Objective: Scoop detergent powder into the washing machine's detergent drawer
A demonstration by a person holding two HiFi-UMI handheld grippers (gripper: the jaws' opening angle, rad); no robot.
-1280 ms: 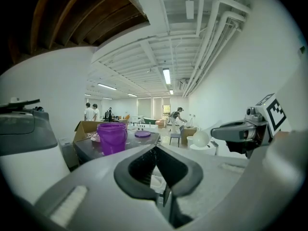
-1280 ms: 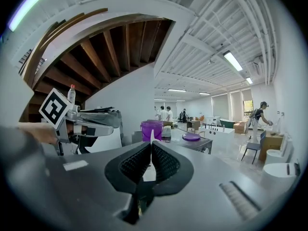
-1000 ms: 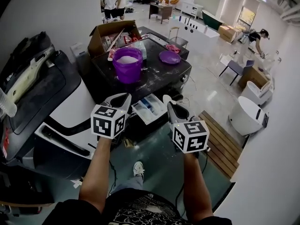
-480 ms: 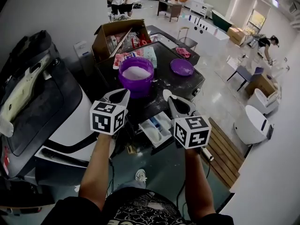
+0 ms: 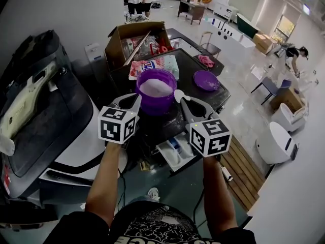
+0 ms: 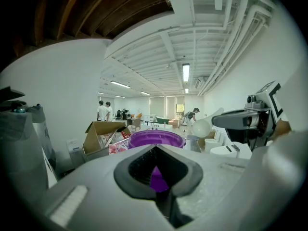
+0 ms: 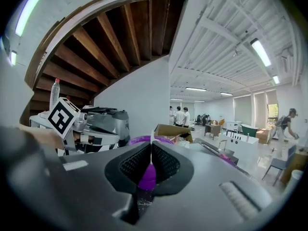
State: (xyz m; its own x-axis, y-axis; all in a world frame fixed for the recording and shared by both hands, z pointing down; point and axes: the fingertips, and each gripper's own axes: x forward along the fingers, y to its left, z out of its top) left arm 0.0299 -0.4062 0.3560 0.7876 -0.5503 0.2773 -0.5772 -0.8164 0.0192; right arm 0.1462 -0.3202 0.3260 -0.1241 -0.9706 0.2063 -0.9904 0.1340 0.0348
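The white scoop (image 5: 178, 94) is pinched by its handle in the right tongs (image 5: 186, 103). Its long axis runs away from the person, and its bowl points at the right rim of the purple powder bucket (image 5: 156, 96). The left tongs (image 5: 135, 99) are closed on nothing, just beside the bucket's left side. The bucket stands near the front edge of the washer top (image 5: 195, 91), well apart from the purple lid (image 5: 206, 80) by the right edge. The detergent drawer (image 5: 172, 156) juts open below the front edge, beneath the right tongs.
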